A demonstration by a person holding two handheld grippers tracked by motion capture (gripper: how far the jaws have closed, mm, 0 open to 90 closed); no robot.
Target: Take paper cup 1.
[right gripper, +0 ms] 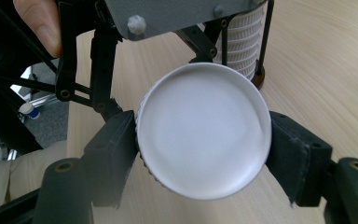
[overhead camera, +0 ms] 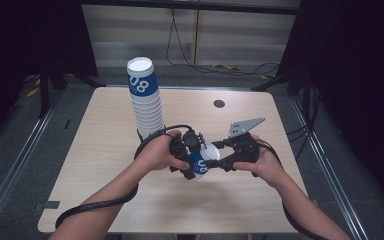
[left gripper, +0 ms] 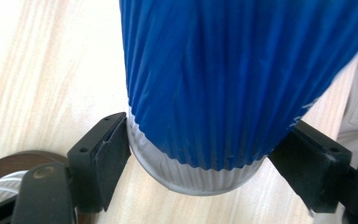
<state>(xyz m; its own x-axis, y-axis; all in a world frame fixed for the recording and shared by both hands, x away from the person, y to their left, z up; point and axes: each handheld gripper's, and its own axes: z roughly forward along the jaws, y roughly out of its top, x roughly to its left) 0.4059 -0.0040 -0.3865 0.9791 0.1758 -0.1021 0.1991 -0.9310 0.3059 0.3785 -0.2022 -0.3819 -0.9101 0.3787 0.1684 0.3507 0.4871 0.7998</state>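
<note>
Left gripper (overhead camera: 189,167): my jaws clamped on the blue cup (overhead camera: 198,163), low over the table (overhead camera: 105,150), near me.
Right gripper (overhead camera: 219,159): jaws clamped on its white end.
Cup: light, thin, crushes easily; grip gently, by the ribbed wall.
Stack (overhead camera: 146,100): upright behind.

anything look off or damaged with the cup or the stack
Mildly: the cup pinched by both grippers has a creased blue sleeve and a slightly dented rim. The stack leans a little to the left at its top. No spills.

A tall cup stack (overhead camera: 146,100) stands on the table (overhead camera: 95,165).
</note>
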